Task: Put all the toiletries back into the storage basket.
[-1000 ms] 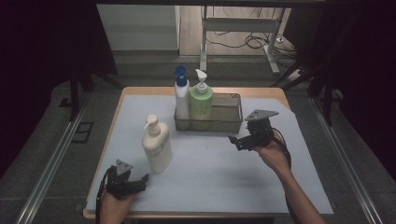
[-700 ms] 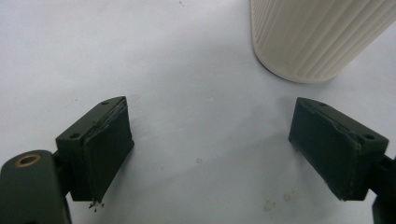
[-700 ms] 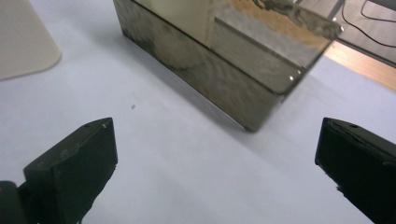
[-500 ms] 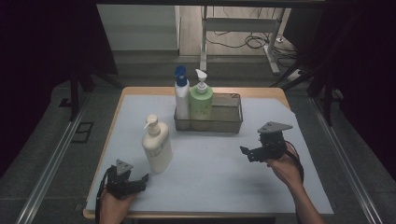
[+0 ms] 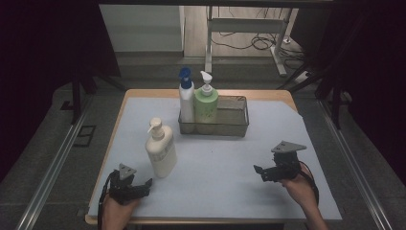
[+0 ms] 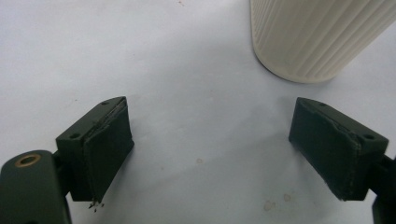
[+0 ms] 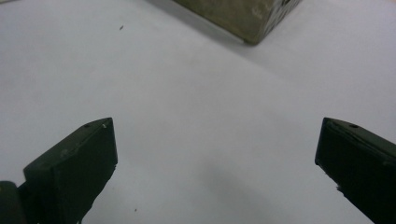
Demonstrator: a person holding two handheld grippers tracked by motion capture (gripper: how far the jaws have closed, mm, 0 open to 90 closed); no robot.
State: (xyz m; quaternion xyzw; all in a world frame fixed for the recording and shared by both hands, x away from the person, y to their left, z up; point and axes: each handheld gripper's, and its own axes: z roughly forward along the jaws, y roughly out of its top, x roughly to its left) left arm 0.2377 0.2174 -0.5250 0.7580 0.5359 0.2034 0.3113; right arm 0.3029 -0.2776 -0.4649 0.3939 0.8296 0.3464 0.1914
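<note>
High view coverage: a wooden-edged rectangular table (image 5: 143, 94) carries a pale grey-white mat (image 5: 225, 177) over nearly its whole top. Grey floor lies around the table, a metal rail (image 5: 52, 172) runs along the left side, and the white legs of a metal stand (image 5: 277, 48) with loose black cables on the floor stand beyond the far edge. The room's flanks are dark.

A rectangular wire-mesh basket (image 5: 234, 120) stands at the far centre of the mat. Its left end holds two upright containers side by side: a white bottle with a blue pump top (image 5: 186, 98) and, to its right, a green pump bottle with a white top (image 5: 206, 105). The basket's right portion holds nothing.

A cream ribbed pump bottle (image 5: 160, 151) stands upright on the mat, outside the basket, at front left. The left gripper (image 5: 143, 184) rests low at the near left corner, just beside this bottle but apart from it; its jaws are spread with nothing between them. In the left gripper view, the bottle (image 6: 317, 37) is cut off at the top edge.

The right gripper (image 5: 261, 172) sits at near right, well apart from the basket, jaws spread wide over bare mat. In the right gripper view, a basket corner (image 7: 243, 18) is blurred and cut off.
</note>
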